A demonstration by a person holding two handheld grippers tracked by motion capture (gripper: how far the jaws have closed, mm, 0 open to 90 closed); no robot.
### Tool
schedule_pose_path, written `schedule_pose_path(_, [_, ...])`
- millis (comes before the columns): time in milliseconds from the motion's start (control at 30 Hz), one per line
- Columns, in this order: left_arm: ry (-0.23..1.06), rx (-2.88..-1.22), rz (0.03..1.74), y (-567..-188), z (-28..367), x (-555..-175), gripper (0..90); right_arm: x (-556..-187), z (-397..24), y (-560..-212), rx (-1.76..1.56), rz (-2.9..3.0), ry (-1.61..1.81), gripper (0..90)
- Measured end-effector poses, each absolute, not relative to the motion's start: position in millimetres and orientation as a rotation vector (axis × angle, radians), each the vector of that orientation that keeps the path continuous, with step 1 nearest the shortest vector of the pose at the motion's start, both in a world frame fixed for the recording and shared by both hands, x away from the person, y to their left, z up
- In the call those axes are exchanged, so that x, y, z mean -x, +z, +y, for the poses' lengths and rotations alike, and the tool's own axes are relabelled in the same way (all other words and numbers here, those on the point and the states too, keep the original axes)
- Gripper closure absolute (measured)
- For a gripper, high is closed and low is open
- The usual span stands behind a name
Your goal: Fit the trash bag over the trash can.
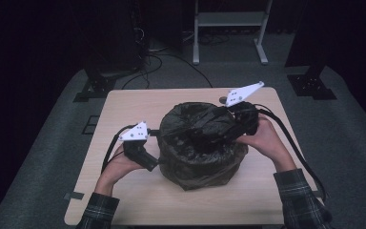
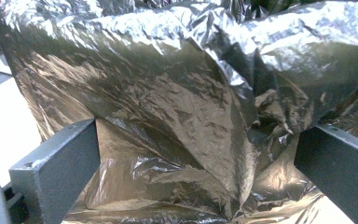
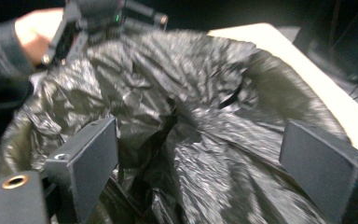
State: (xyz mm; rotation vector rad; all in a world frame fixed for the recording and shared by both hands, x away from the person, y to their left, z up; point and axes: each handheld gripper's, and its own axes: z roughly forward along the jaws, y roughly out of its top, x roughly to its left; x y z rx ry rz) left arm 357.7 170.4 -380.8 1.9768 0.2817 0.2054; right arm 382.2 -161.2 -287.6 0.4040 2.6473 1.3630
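Observation:
A crinkled black plastic bag (image 1: 202, 143) bulges over a round form in the middle of the light wooden table (image 1: 124, 109). My left gripper (image 1: 156, 150) sits low at the bag's left side. In the left gripper view its jaws stand wide apart (image 2: 196, 140), with the bag's glossy wall (image 2: 177, 93) just beyond them and nothing pinched. My right gripper (image 1: 221, 126) reaches in over the bag's top right. Its jaws are also spread (image 3: 200, 140) above the rumpled top folds (image 3: 205, 107), gripping nothing. The left gripper (image 3: 93, 14) and its hand show beyond the bag in the right gripper view.
A metal stand (image 1: 228, 19) is on the floor behind the table. Dark stand feet flank it at left (image 1: 95, 86) and right (image 1: 310, 83). Cables (image 1: 147, 62) trail over the grey carpet. Bare tabletop lies in front of the bag.

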Motion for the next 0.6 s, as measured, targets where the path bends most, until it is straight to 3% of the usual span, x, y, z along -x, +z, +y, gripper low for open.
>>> schedule_pose_path(600, [0.185, -1.999, 0.268, -387, 165, -358, 0.0, -394, -125, -304, -0.397, 2.938, 0.781, 10.0])
